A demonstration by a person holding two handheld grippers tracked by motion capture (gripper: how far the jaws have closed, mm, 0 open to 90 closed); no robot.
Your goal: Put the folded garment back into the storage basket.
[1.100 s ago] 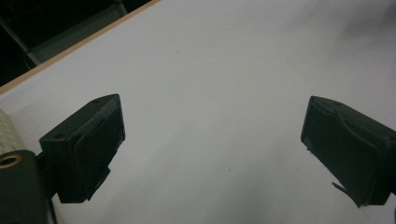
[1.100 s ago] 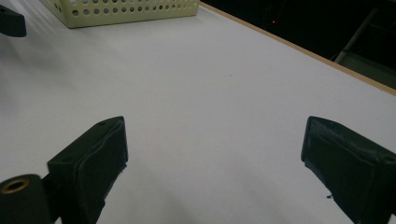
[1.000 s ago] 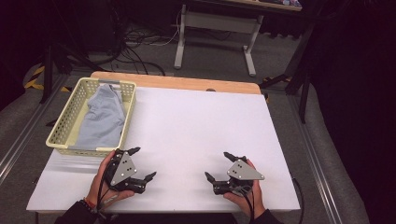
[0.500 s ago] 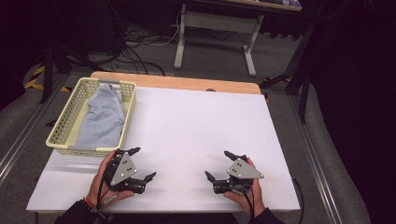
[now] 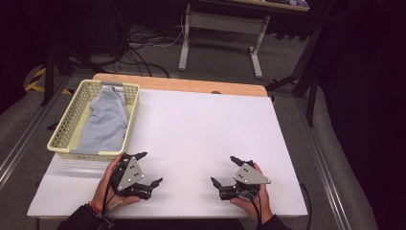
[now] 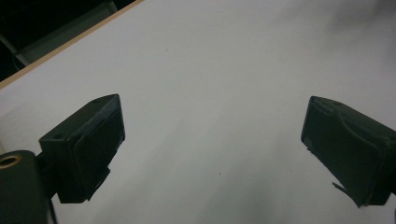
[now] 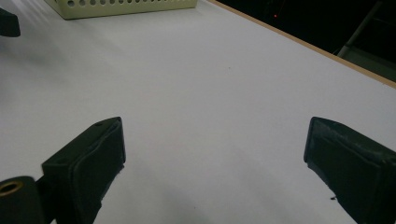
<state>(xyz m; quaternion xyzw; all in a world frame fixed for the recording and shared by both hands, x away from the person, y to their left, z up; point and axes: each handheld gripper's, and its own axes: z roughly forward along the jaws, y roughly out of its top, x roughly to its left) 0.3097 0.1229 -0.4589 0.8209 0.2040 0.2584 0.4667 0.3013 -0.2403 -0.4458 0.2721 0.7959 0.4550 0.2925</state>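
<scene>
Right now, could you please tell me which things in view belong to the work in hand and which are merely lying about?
Belonging to the work:
- pale yellow perforated plastic basket
- light blue folded cloth lying inside it
- left gripper, open
- right gripper, open

Merely about:
- white tabletop, bare between the grippers
- grey metal stand on the floor beyond
- black cables on the floor

White table top (image 5: 201,124), tangled floor cables (image 5: 143,40), white desk frame (image 5: 221,23) behind
</scene>
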